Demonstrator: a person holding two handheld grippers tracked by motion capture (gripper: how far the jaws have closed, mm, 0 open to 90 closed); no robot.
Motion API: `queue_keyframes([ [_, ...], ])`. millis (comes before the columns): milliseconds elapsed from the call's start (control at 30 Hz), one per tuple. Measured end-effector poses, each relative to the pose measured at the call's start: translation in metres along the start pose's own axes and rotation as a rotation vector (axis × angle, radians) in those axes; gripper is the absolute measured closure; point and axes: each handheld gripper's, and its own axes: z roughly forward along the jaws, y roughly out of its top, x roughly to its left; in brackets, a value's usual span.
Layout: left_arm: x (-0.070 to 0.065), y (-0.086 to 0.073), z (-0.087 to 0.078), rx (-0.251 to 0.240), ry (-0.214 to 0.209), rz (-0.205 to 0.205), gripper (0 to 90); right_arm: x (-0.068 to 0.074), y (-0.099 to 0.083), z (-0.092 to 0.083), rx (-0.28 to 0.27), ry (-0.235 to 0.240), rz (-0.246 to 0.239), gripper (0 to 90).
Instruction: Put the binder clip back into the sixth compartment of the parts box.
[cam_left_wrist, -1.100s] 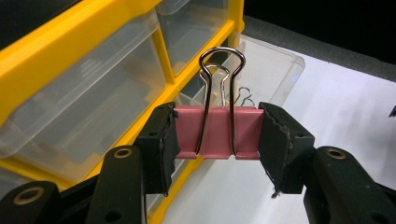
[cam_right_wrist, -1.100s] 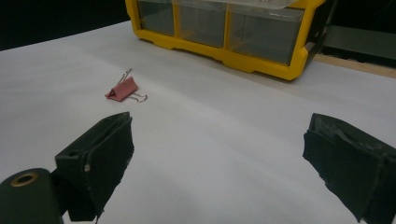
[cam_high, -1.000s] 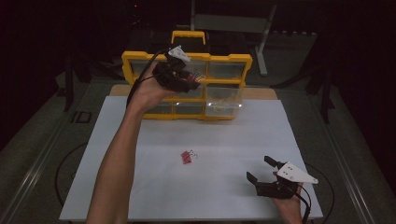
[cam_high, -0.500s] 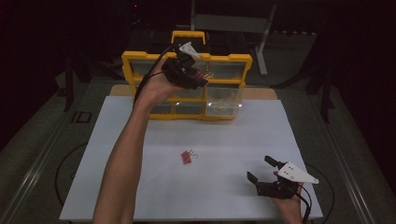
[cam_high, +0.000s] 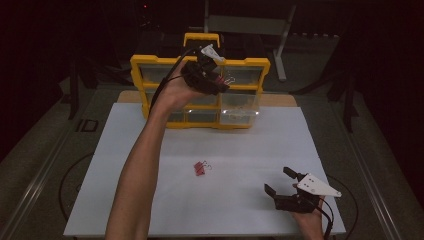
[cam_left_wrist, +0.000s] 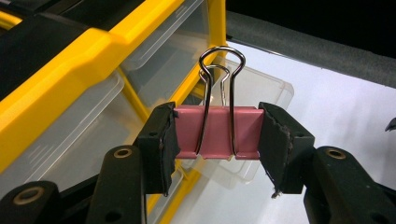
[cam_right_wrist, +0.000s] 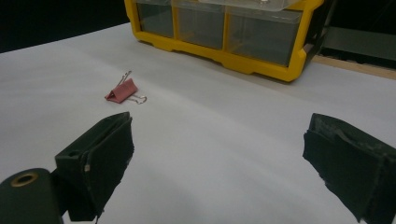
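Observation:
My left gripper (cam_high: 220, 80) is raised in front of the yellow drawer cabinet (cam_high: 145, 64) and is shut on a pink binder clip (cam_left_wrist: 217, 131), whose wire handles stand up between the pads. The clip (cam_high: 226, 80) hangs near an open clear drawer (cam_high: 240, 111) at the cabinet's lower right. A second pink binder clip (cam_high: 200, 168) lies on the white table sheet (cam_high: 150, 150), also seen as the clip (cam_right_wrist: 123, 91) ahead of my right gripper (cam_right_wrist: 219, 158). My right gripper (cam_high: 281, 185) rests open near the sheet's front right corner, holding nothing.
The cabinet (cam_right_wrist: 261, 63) with its clear drawers stands at the back of the sheet. A wooden board edge (cam_high: 280, 99) shows behind it. Dark floor and a metal stand (cam_high: 280, 40) surround the table.
My left gripper has carried its clip to the right across the cabinet's front and slightly up. The right gripper and the loose clip have stayed put.

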Motion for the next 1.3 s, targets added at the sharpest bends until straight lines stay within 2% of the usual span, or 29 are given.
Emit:
queue_keyframes([
  [733,-0.008,0.006,0.031,0.031,-0.009,0.003,50.0,0.001,0.001,-0.001,-0.007,0.003,-0.004,7.8],
  [967,-0.006,0.002,0.047,0.067,-0.008,-0.011,49.8,0.002,0.001,-0.001,-0.006,0.006,-0.003,7.9],
  [1000,-0.006,0.002,0.048,0.068,-0.01,-0.017,48.2,0.002,0.001,-0.001,-0.007,0.006,-0.003,7.9],
  [1067,-0.006,-0.001,0.049,0.061,-0.009,-0.036,32.0,0.002,0.001,-0.001,-0.01,0.004,-0.005,7.8],
  [1133,-0.005,-0.003,0.047,0.052,0.012,-0.054,18.1,0.002,0.001,-0.002,-0.017,0.003,-0.002,7.8],
  [1300,0.0,-0.012,0.04,0.054,0.034,-0.086,5.2,0.002,0.002,-0.002,-0.02,0.003,-0.002,7.8],
])
